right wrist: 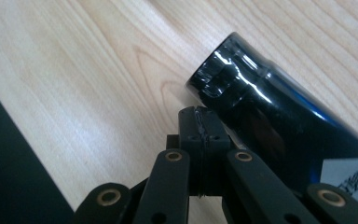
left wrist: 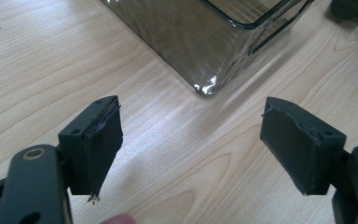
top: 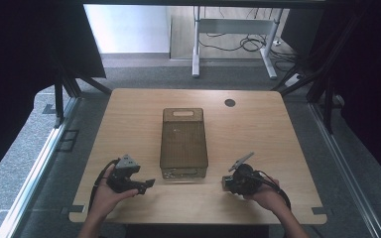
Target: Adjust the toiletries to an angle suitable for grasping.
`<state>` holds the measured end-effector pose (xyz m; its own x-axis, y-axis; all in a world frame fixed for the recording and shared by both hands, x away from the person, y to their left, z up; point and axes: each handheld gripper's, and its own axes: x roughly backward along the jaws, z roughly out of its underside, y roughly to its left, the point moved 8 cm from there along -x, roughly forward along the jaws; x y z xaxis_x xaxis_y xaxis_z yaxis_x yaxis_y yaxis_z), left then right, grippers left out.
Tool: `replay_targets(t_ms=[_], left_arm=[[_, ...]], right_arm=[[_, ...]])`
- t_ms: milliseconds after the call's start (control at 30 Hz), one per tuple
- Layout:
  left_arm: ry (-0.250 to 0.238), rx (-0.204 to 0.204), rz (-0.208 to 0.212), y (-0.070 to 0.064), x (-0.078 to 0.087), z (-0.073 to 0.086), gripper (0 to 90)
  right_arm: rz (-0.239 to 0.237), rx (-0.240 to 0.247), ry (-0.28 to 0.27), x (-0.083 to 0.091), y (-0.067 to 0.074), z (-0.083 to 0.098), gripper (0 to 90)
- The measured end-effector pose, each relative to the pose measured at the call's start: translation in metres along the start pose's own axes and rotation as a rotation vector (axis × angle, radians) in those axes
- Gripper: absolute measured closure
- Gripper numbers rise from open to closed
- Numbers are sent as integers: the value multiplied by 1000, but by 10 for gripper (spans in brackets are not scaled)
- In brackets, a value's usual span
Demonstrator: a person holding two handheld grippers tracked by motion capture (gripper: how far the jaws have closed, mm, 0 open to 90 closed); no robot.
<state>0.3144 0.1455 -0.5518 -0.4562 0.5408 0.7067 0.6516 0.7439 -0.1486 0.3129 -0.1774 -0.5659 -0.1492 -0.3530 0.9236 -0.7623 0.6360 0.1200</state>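
My left gripper (top: pixel 148 184) sits near the table's (top: pixel 129 106) near left corner, jaws spread wide with nothing between them, pointing at the near corner of the smoked clear bin (top: pixel 183 141). In the left gripper view that rounded corner of the bin (left wrist: pixel 200 42) lies just ahead of my pads, apart from them, with bare wood between. The bin stands upright in the middle of the table, long side running away from me, and looks empty, so I judge nothing has gone in yet.

My right gripper (top: pixel 226 182) is near the front edge, right of the bin, jaws pressed together on nothing. In the right gripper view a glossy black bottle (right wrist: pixel 270 116) lies on its side just beside the closed tips (whether it touches them I cannot tell). Picking it up and carrying it to the bin is, I think, all still to do.

There is open wood on both sides of the bin; behind my right hand, the front edge is close.
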Motion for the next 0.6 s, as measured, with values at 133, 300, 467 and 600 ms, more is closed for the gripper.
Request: replay_targets(t_ms=[133,300,467,600], left_arm=[[-1,0,-1,1,1,0,212],[-6,5,-2,3,2,0,213],[-8,10,-3,4,3,0,213],[-5,10,-6,6,3,1,213]], right_arm=[[1,1,0,-3,-1,-7,899],[8,-8,0,-6,-4,-16,899],[26,-34,-10,-6,-12,-22,899],[31,-40,-17,-7,-16,-26,899]])
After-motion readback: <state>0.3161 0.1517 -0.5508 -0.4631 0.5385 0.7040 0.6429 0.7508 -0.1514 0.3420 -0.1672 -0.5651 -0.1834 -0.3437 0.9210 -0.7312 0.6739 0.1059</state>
